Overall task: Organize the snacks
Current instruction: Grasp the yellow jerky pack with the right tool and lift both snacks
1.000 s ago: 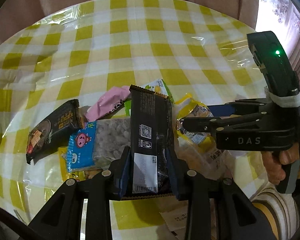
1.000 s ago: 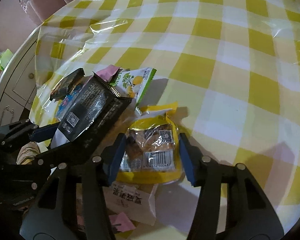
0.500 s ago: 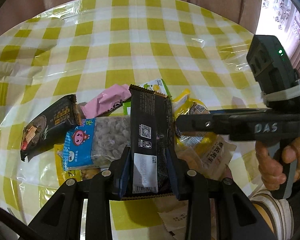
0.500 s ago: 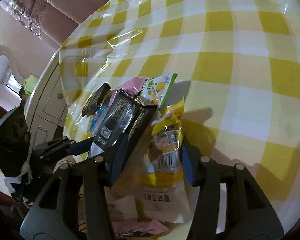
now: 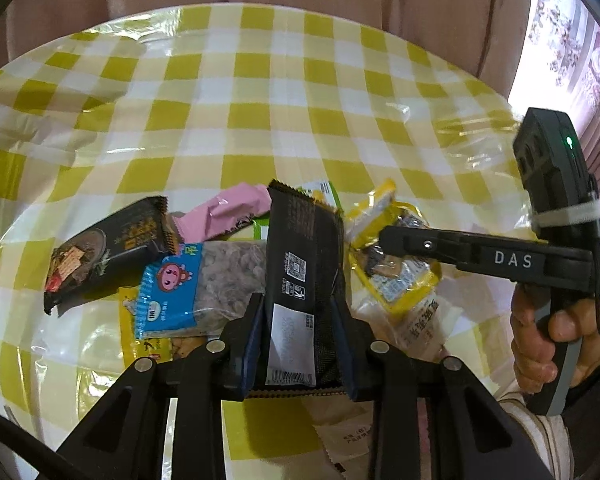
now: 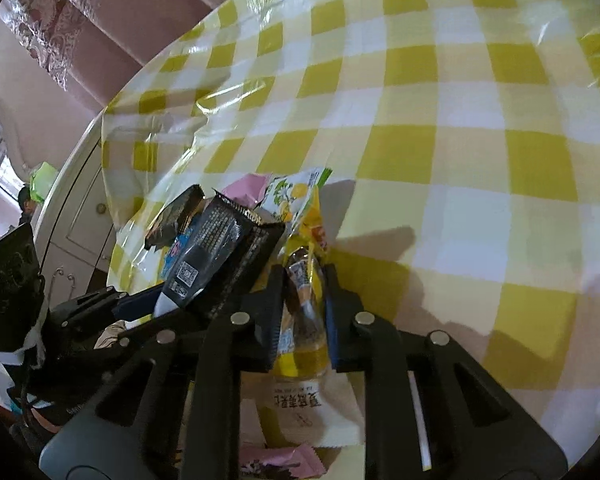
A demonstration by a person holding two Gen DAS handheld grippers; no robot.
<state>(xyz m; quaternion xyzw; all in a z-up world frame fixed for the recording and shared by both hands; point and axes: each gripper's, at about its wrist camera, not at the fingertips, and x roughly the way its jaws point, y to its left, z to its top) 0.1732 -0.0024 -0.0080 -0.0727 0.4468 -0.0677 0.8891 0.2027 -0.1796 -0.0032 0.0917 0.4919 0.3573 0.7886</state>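
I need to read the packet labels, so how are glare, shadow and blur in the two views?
Left wrist view: sharp; the label on the black packet is readable; bright window at top right; sheen on the table cover. Right wrist view: softer, slightly blurred; the yellow packet is in shade; dark shadows fall to its right.

The white letters "DAS" stood on the side of the right claw [image 5: 384, 236]. The black snack packet [image 5: 300, 264] showed a square code and a white sticker with a bar code, too small to read. The white packet [image 6: 300, 404] carried Chinese words I could not make out.
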